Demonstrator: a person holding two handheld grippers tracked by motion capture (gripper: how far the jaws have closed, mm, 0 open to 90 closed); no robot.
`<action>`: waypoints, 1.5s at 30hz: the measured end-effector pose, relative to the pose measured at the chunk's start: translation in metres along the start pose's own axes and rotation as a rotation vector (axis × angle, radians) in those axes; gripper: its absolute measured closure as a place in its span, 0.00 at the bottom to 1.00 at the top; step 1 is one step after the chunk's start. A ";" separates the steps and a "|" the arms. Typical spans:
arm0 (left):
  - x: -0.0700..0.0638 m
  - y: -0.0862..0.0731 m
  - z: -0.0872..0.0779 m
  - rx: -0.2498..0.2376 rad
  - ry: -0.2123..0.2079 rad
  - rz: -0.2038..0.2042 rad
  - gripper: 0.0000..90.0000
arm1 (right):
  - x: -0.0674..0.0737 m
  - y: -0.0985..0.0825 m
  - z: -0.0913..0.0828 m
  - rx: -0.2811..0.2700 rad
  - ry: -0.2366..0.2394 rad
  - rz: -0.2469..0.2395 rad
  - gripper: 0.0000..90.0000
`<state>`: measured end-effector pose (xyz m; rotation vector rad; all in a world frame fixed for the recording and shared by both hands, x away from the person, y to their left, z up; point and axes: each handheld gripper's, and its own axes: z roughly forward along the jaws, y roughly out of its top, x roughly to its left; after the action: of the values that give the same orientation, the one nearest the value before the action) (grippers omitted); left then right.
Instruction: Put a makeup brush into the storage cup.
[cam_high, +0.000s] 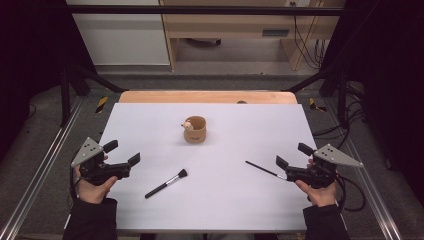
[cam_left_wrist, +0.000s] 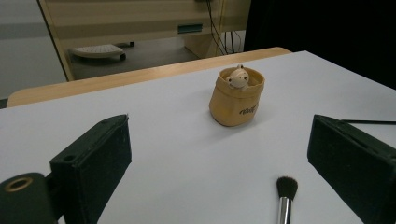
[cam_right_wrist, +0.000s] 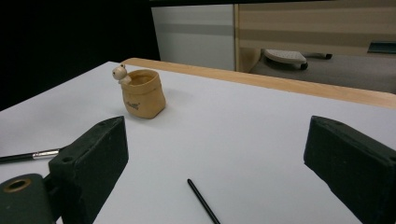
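Both tongs stood wide open, empty: left tongs (cam_high: 125, 153) just beside brush (cam_high: 166, 183), right tongs (cam_high: 290, 155) over thin stick (cam_high: 261, 168). Best grip, I judged: mid-handle, jaws across it. Brush lay flat, bristles far-right; stick ran far-left. Cup (cam_high: 195, 129) upright, mid table (cam_high: 235, 205), w/ figurine.

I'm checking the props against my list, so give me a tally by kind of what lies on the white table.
Fluffy-headed makeup brush: 1
Thin black brush, its tip hidden by the right gripper: 1
Tan pouch-shaped holder with a small figure on its rim: 1
Total: 3
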<state>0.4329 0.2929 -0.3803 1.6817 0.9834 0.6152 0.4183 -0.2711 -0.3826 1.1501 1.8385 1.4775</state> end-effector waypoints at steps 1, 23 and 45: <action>0.000 0.000 0.000 0.002 -0.001 0.002 0.06 | 0.000 0.000 0.000 0.001 -0.001 0.001 0.08; -0.003 -0.003 0.004 0.021 -0.002 0.009 0.06 | 0.013 -0.001 0.025 0.087 0.013 -0.034 0.09; -0.005 -0.004 0.007 0.028 0.000 0.019 0.06 | 0.012 -0.029 0.075 0.335 -0.055 -0.087 0.15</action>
<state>0.4345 0.2859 -0.3856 1.7178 0.9814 0.6170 0.4638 -0.2231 -0.4301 1.2290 2.1234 1.1054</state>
